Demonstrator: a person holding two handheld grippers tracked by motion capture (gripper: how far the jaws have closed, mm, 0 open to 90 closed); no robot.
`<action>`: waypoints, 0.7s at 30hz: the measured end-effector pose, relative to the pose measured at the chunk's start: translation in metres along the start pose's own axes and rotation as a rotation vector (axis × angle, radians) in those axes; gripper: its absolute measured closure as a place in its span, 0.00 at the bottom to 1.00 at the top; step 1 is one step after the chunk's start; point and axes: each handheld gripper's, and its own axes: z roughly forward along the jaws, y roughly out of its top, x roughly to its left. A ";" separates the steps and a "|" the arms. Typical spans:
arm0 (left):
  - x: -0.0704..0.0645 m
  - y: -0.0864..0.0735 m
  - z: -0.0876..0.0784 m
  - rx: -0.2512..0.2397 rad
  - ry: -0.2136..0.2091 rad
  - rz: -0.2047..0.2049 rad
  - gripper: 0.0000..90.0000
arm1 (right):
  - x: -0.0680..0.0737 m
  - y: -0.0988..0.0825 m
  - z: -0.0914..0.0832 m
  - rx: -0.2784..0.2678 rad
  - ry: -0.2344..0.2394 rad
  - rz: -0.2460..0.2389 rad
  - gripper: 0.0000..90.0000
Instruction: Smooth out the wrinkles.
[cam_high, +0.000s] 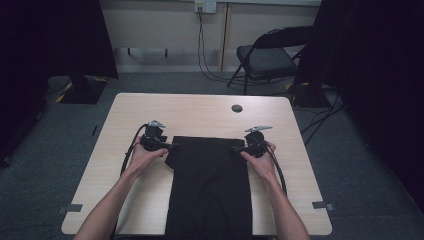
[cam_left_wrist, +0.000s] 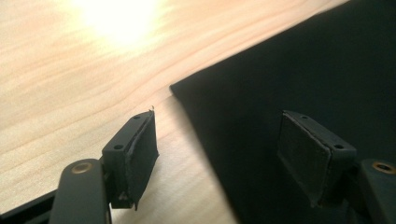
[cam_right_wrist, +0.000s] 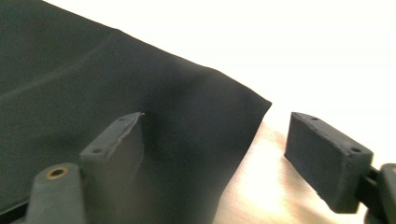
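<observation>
While both pairs of tongs stand spread with nothing pinched, each straddles an edge of the black cloth (cam_high: 210, 185). Seen from the left gripper view, the left tongs (cam_left_wrist: 217, 156) have one pad over bare wood and the other over the cloth, whose corner lies just ahead of them; the pads press on nothing. Seen from the right gripper view, the right tongs (cam_right_wrist: 215, 158) likewise stand wide, one pad over the cloth and the other over bare wood beyond the cloth's edge, its corner just ahead.

From the high view, the left tongs (cam_high: 172, 146) sit at the cloth's far left corner and the right tongs (cam_high: 235, 148) at its far right corner. The cloth lies flat on the table (cam_high: 200, 112), running from between the tongs to the near edge. Beyond the cloth, a small dark disc (cam_high: 237, 108) sits near the table's far edge.
</observation>
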 end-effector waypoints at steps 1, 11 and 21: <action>-0.001 -0.001 0.004 0.010 -0.011 0.003 0.30 | -0.001 -0.001 0.001 -0.008 0.000 0.004 0.19; -0.027 0.000 0.018 -0.029 -0.064 0.097 0.23 | 0.021 0.007 0.016 -0.030 0.105 -0.015 0.23; -0.025 0.004 0.015 -0.059 -0.081 0.044 0.94 | 0.036 0.015 0.015 -0.034 0.085 -0.044 0.90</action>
